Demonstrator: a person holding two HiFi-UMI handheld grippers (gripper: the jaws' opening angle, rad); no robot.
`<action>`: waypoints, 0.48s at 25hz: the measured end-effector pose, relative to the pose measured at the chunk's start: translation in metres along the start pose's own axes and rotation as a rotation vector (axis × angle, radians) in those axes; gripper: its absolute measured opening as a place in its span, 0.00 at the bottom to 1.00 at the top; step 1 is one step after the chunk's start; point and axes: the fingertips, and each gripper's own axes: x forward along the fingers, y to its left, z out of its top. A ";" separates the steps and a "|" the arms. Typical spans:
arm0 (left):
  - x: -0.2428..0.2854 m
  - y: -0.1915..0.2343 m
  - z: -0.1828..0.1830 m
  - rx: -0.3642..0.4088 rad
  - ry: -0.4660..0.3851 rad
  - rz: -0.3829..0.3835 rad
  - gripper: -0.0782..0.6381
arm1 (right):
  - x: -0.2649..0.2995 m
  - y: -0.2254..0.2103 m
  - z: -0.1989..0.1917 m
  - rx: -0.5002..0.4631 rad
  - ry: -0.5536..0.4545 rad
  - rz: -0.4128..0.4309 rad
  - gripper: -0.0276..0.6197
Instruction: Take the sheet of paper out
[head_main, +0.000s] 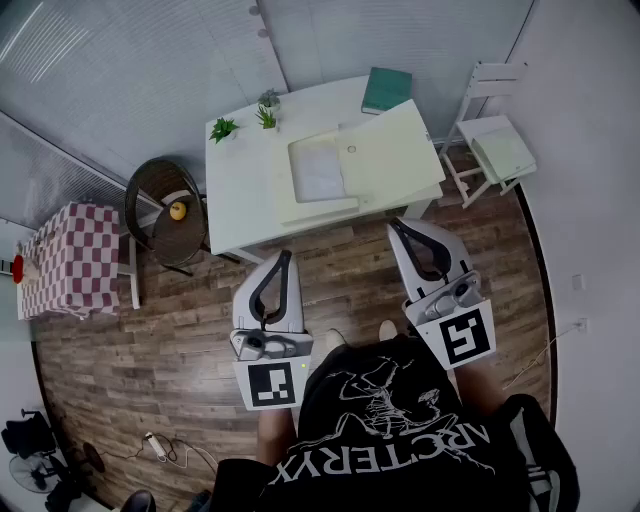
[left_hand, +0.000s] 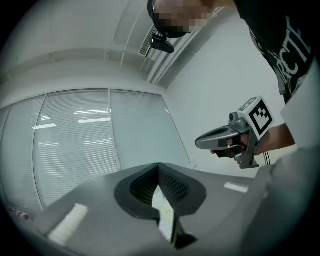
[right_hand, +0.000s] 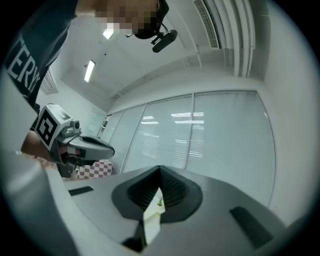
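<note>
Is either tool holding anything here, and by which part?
Nothing is held. The left tool and the right tool are both shut with nothing between their jaws, short of the white table.

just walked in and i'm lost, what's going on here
A person stands a little way back from the white table, with tongs in each hand. The left tongs and the right tongs are both shut, hold nothing and are short of the table. On the table lies an open folder with the sheet of paper in it, not yet taken out.
</note>
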 end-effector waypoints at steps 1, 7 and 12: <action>0.002 -0.001 0.000 0.000 0.002 0.000 0.12 | 0.000 -0.002 -0.001 0.003 0.001 0.001 0.06; 0.009 -0.003 0.000 0.005 0.013 0.005 0.12 | 0.003 -0.010 -0.004 0.016 -0.001 0.010 0.06; 0.015 -0.004 -0.002 -0.007 0.018 0.017 0.12 | 0.003 -0.019 -0.007 0.020 -0.018 0.000 0.06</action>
